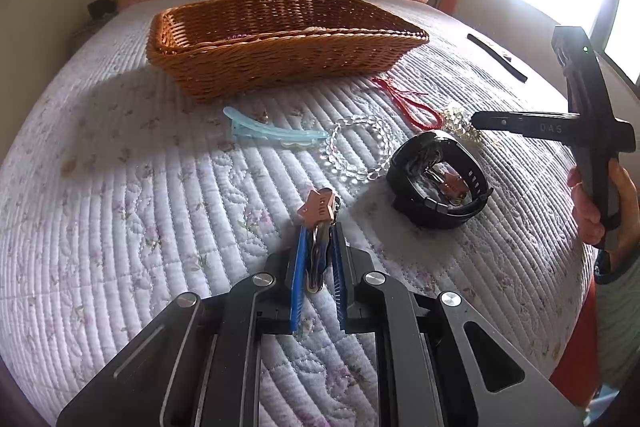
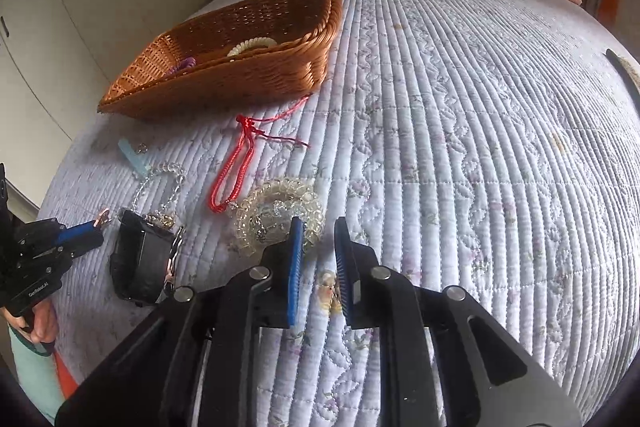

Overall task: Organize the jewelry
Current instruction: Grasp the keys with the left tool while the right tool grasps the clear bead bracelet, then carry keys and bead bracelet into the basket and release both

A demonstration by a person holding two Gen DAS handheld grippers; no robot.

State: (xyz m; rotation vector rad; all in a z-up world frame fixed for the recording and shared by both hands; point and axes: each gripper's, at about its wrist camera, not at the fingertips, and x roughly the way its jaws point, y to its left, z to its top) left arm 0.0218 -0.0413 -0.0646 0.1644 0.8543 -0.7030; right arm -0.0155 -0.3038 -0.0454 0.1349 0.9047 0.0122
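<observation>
Jewelry in the wicker basket (image 2: 248, 75): cream bracelet (image 2: 251, 45), purple piece (image 2: 184, 65)

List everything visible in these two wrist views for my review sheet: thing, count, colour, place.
wicker basket: 1, brown, far side of the quilt
cream band: 1, inside the basket
purple item: 1, inside the basket, too small to identify
hair clip: 1, pale blue, in front of the basket
clear bead bracelet: 1, beside the clip
red cord: 1, near the basket's corner
yellowish bead bracelet: 1, at the right fingers' tips
black watch: 1, middle of the quilt
star keychain: 1, copper, clamped in the left fingers
quilt: 1, white floral
left gripper: shut on the keychain
right gripper: open, nothing between the fingers
</observation>
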